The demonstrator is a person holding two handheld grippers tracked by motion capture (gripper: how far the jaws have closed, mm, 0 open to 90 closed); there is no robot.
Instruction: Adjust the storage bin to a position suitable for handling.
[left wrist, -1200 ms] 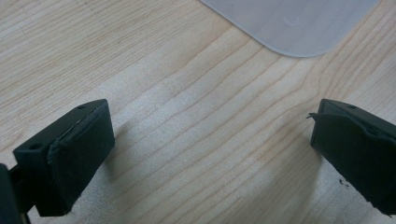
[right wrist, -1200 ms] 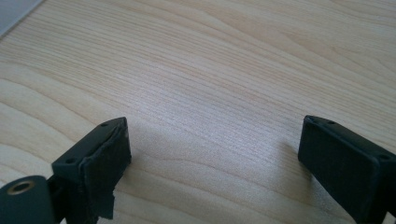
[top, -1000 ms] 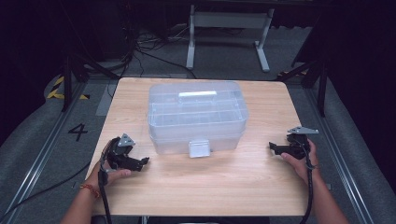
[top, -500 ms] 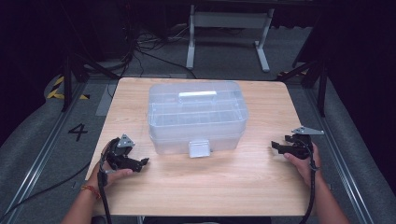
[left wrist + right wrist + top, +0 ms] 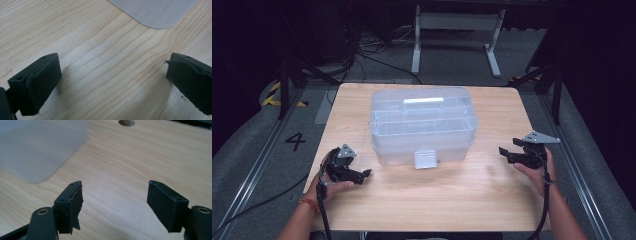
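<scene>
A: Why do the two tongs stay so far from the clear plastic storage box with the closed lid [image 5: 423, 125]?

B: I think the work has not begun. The box stands in the middle of the frame, on the light wooden table [image 5: 432, 200]. The left gripper [image 5: 364, 174] rests low at the lower left, the right gripper [image 5: 504, 152] is at the right, and both point toward the box from each side, well apart from it.

A: Do they hold something?

B: No. The left jaws stand wide with only bare wood between them. The right jaws have just been closing a little, but nothing is between them.

A: And inside the box?

B: The walls are cloudy. I see what looks like dividers under the lid, but I cannot tell any contents. The small latch [image 5: 425, 159] at the front appears shut.
</scene>
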